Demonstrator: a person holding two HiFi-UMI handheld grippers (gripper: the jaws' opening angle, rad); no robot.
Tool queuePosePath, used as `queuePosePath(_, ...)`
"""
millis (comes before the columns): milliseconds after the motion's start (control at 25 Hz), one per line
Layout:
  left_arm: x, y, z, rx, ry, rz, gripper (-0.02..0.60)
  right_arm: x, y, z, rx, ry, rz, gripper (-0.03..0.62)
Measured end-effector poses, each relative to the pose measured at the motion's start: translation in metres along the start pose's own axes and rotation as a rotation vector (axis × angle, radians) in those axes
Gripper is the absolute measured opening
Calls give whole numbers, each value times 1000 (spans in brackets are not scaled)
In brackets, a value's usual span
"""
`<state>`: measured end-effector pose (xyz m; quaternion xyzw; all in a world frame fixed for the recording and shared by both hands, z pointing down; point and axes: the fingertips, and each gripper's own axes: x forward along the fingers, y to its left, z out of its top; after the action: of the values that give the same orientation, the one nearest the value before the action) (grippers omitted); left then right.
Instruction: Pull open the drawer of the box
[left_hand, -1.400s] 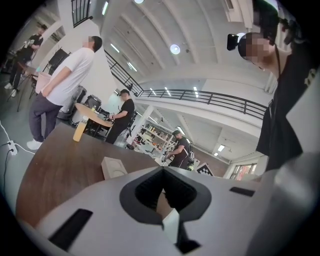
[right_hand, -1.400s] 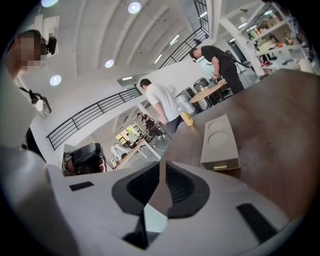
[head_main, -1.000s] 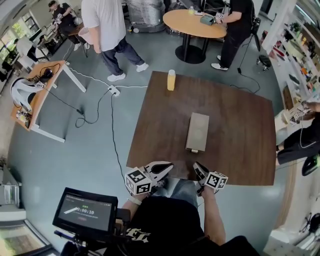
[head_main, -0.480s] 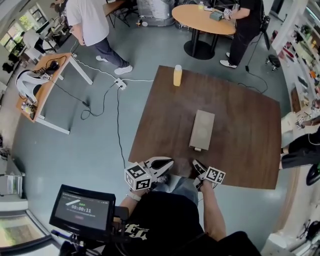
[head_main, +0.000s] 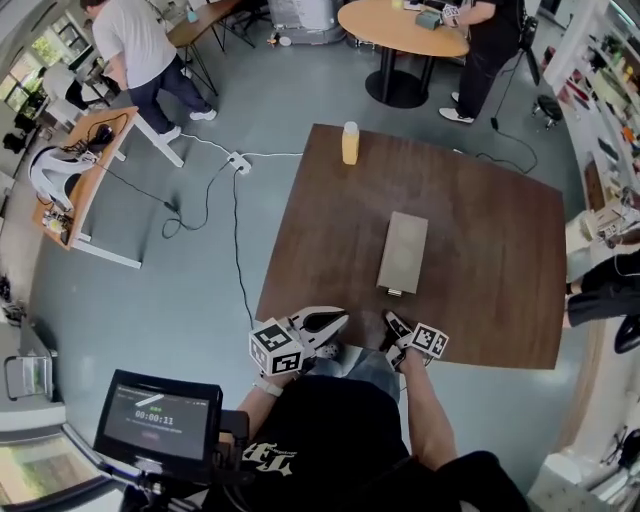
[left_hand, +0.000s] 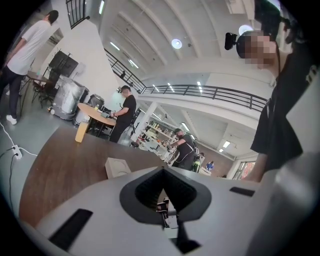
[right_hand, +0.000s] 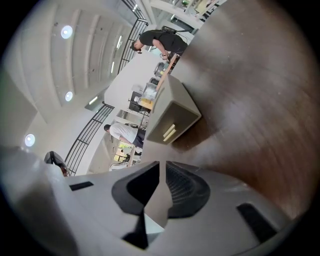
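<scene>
A long grey box (head_main: 402, 252) lies in the middle of the brown table (head_main: 480, 230). Its drawer front with a pale handle (head_main: 397, 292) faces the near edge. In the right gripper view the box (right_hand: 172, 112) is tilted ahead and its two-bar handle (right_hand: 169, 132) is plain to see. My left gripper (head_main: 343, 318) hovers at the near table edge, left of the box's end, jaws together with nothing between them. Just below the handle, short of it, is my right gripper (head_main: 389, 318), also shut and holding nothing. The left gripper view has the box (left_hand: 116, 166) beyond its closed tips (left_hand: 162, 170).
An orange bottle (head_main: 350, 143) stands at the table's far edge. A round wooden table (head_main: 400, 27) with a person beside it is beyond. A desk (head_main: 85, 170) and floor cables (head_main: 235, 160) lie to the left. A monitor (head_main: 155, 415) sits by my left side.
Both grippers have stayed at the near table edge, hardly moved. The person in the white shirt has walked away toward the far left. The head view has shifted slightly.
</scene>
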<state>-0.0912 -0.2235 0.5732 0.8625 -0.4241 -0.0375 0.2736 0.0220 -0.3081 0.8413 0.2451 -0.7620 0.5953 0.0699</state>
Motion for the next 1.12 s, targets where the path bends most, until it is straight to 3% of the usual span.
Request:
queuePosePath(240, -5, 11, 2, -20, 8, 11, 6, 10, -13, -13, 45, 10, 0, 12)
queuePosePath(520, 0, 11, 6, -33, 11, 22, 6, 7, -15, -5, 176, -34, 79, 12)
queuePosePath(1000, 6, 7, 8, -58, 7, 37, 6, 8, -11, 25, 193, -68, 111, 12)
queuePosePath(1120, 5, 8, 7, -61, 4, 45, 6, 9, -16, 32, 177, -79, 95, 40)
